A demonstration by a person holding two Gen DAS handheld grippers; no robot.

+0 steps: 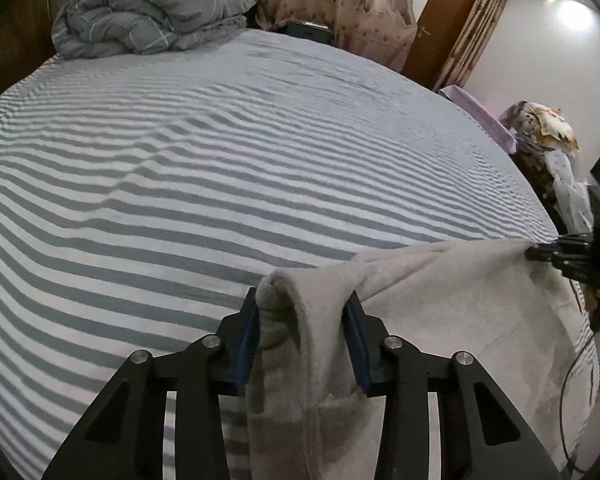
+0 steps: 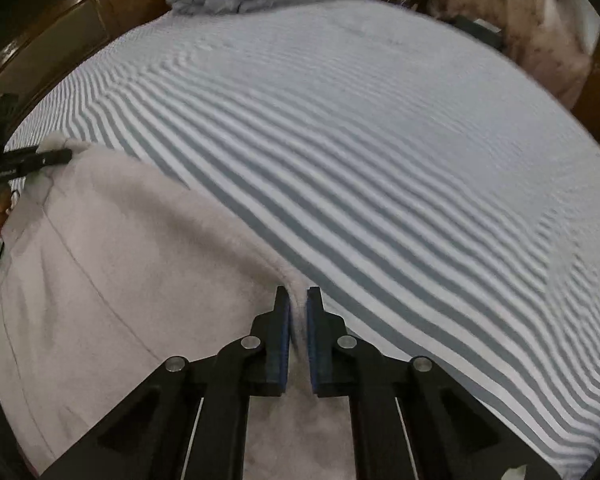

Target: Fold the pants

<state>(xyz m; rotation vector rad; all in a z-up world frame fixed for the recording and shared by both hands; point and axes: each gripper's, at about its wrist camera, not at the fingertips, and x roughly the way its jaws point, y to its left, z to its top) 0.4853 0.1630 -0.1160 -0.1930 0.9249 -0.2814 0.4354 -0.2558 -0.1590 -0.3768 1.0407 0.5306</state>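
Both grippers clamp the pale fleece pants over the striped bed sheet: the left gripper pinches a thick bunched fold between its blue pads, the right gripper is nearly shut on a thin edge, cloth stretched between them

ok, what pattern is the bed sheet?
Grey and white stripes on the bed sheet, clearest in the left wrist view.

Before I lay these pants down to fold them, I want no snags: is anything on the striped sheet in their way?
Nothing visible: the striped sheet ahead of the pants is bare; the bunched duvet sits far off.
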